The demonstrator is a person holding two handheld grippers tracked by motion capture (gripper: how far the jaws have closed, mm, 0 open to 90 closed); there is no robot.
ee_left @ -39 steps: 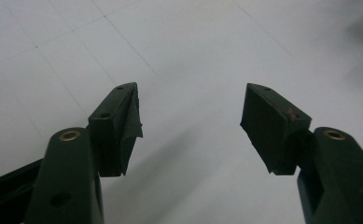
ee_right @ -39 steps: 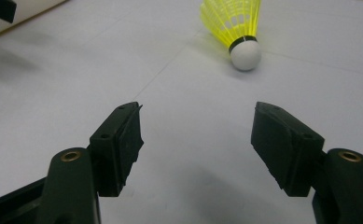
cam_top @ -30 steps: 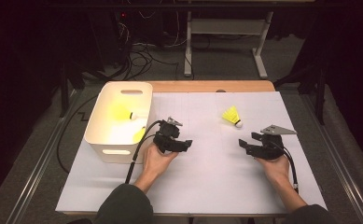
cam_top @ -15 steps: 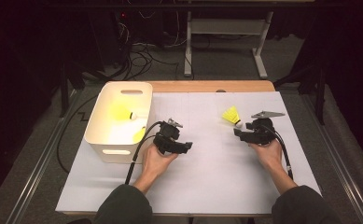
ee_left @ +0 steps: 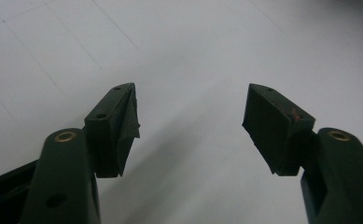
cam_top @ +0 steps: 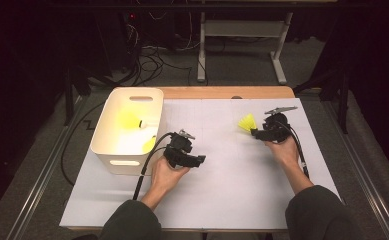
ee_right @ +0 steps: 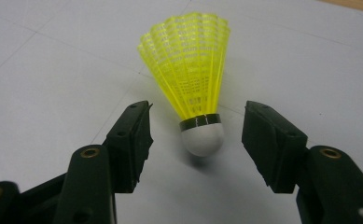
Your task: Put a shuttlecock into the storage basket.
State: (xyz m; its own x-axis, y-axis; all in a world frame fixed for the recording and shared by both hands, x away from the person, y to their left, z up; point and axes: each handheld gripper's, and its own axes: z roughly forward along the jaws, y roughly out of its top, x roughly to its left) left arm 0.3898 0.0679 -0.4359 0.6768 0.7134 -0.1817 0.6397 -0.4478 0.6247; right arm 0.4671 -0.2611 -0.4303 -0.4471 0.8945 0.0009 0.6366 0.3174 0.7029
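The yellow shuttlecock (ee_right: 195,93) lies on the table, cork towards six o'clock, skirt towards twelve in the right gripper view. The right gripper (ee_right: 197,140) brackets the cork unclenched, jaws just closing; the left gripper (ee_left: 191,126) gapes empty.

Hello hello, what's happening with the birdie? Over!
Right gripper closing around birdie, pads not touching yet. Left gripper open, nothing between. Two more birdies in bin. Nothing in the way.

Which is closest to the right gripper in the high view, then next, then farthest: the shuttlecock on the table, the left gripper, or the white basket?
Measured from the right gripper:
1. Shuttlecock on the table: right at its jaws, on the white sheet.
2. Left gripper: mid-table, toward the person's left.
3. White basket: at the far left edge, with two more yellow shuttlecocks inside.
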